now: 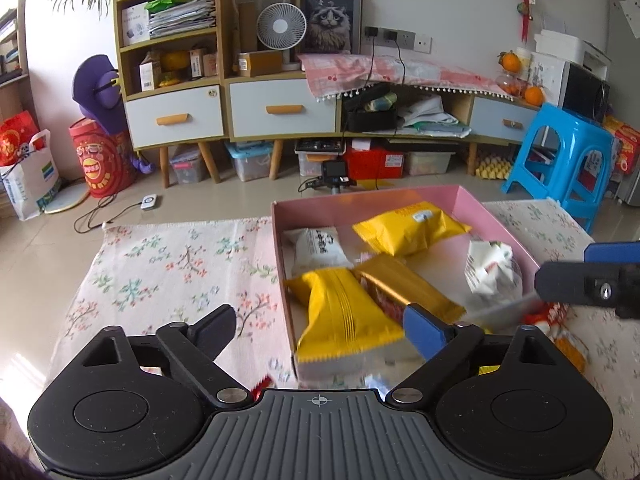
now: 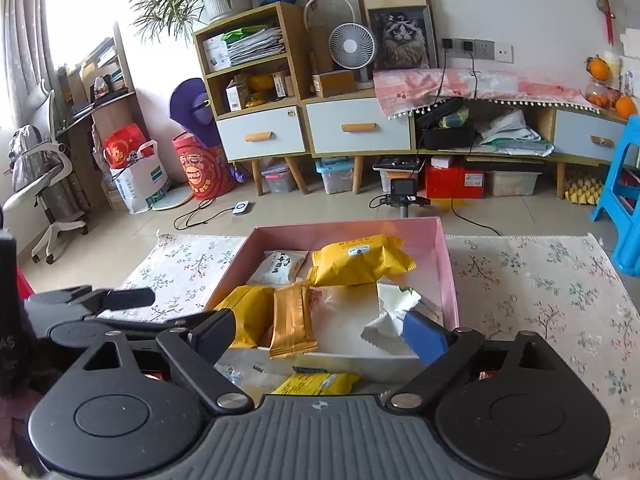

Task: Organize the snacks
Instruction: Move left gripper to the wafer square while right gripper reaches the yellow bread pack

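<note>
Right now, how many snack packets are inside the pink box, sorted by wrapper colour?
Inside the pink cardboard box:
Bright yellow plastic packets: 2
White plastic packets: 2
Gold foil packets: 1
Total: 5

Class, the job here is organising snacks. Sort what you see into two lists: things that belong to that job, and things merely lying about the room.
Belongs to the job:
pink box
large yellow packet
white packet
gold packet
crumpled white packet

Just lying about:
blue stool
desk fan
cat picture
oranges
</note>
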### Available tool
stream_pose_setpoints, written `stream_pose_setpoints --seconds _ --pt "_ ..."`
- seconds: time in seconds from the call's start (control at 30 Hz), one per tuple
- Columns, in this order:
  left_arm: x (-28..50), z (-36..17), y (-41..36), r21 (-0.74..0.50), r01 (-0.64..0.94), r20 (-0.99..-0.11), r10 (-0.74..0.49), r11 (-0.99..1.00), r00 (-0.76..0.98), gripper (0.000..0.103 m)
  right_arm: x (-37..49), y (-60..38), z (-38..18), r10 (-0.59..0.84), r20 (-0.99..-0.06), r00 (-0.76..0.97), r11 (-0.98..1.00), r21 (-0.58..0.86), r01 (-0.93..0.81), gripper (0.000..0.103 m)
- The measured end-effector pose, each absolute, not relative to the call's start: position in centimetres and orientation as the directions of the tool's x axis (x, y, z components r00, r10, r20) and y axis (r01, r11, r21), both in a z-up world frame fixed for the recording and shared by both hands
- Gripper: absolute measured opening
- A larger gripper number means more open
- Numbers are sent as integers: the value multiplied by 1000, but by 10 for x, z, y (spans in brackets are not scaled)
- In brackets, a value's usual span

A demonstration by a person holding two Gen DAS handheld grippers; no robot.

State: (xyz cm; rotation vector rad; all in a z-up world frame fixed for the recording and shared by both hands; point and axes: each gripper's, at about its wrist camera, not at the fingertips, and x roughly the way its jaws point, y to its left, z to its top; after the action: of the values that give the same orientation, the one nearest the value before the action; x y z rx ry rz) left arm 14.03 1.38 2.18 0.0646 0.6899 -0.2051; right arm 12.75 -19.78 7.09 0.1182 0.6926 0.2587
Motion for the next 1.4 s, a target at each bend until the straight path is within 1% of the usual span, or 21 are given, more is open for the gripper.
stream_pose_setpoints --seconds 0.27,0.43,0.5,0.77,0.93,1.2,1.4 --pt "111 22 17 -4 218 -664 -165 976 730 98 111 -201 76 244 -630 737 969 190 -158 89" --pt "95 17 22 -20 228 -692 -178 973 700 98 98 -196 74 218 -651 727 976 146 -162 90" --pt "90 12 24 -23 228 -700 -178 973 691 98 93 -193 74 220 -652 726 975 137 -173 93" --pt "72 -7 39 -55 233 -722 -200 971 663 98 76 -187 55 231 -662 713 970 102 -219 93" --pt "63 -17 45 -51 245 -735 -202 968 647 98 62 -184 40 227 -681 696 969 83 -234 93" --pt "54 -27 52 -47 271 -749 -213 961 627 98 44 -181 32 231 -673 703 962 51 -267 93" --pt "56 -33 52 -38 294 -729 -228 955 645 98 42 -176 25 221 -683 696 956 11 -293 93"
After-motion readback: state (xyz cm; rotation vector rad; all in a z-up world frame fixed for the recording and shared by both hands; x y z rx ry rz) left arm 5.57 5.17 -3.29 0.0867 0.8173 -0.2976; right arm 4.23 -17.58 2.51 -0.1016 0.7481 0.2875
